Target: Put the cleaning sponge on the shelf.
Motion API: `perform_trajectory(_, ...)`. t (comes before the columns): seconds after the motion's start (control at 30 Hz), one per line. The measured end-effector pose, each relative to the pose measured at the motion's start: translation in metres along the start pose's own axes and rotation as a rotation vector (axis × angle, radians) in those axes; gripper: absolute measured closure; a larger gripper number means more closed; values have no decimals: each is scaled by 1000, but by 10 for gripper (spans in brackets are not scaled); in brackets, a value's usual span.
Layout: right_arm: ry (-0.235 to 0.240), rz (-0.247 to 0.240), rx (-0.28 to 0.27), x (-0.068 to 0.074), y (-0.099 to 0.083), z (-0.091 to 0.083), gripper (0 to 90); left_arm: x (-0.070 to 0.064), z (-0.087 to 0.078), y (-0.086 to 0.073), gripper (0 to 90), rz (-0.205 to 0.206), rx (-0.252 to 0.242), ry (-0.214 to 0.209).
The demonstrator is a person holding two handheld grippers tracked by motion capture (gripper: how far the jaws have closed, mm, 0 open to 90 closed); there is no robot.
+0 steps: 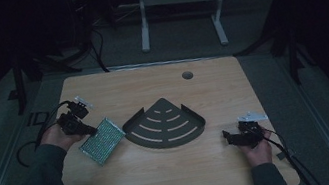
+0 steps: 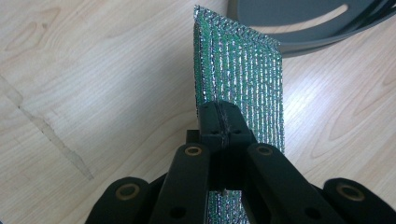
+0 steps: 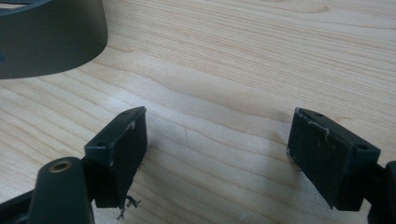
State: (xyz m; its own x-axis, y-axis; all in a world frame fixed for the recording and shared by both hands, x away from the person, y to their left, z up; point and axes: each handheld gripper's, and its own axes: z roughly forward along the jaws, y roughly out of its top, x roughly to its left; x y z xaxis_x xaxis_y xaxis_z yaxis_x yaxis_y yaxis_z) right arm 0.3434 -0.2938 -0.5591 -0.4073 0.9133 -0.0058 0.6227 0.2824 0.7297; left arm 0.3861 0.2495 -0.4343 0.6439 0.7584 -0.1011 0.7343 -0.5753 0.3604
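The left hand-held gripper (image 2: 219, 122) has its jaws clamped on one edge of a green pad (image 2: 240, 79), which juts forward from the jaws with its far corner just beside the dark rack (image 1: 165, 124) on the bench (image 1: 167, 183). The right hand-held gripper (image 3: 217, 156) hovers low over bare wood with its jaws spread wide and nothing between them, the rack ahead to its left. The hold is thin, at the pad's rim only; a quick swing could twist it loose or knock it against the rack's wall.

Place: looked like a dim lab or recording room.
Evidence: bare wooden counter (image 1: 166, 178), stand legs (image 1: 143, 25), trailing cables (image 1: 97, 48), grey floor (image 1: 317, 107).
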Motion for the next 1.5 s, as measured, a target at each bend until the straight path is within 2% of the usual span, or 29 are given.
perform_trajectory(0.23, 0, 0, 0, 0, 0, 0, 194, -2, -5, 8, 900, 13, -22, -4)
perform_trajectory(0.63, 0, 0, 0, 0, 0, 0, 194, -9, -10, 24, 900, 44, -33, -1)
perform_trajectory(1.5, 0, 1, 0, 0, 0, 0, 194, -20, -12, 58, 900, 85, -47, -4)
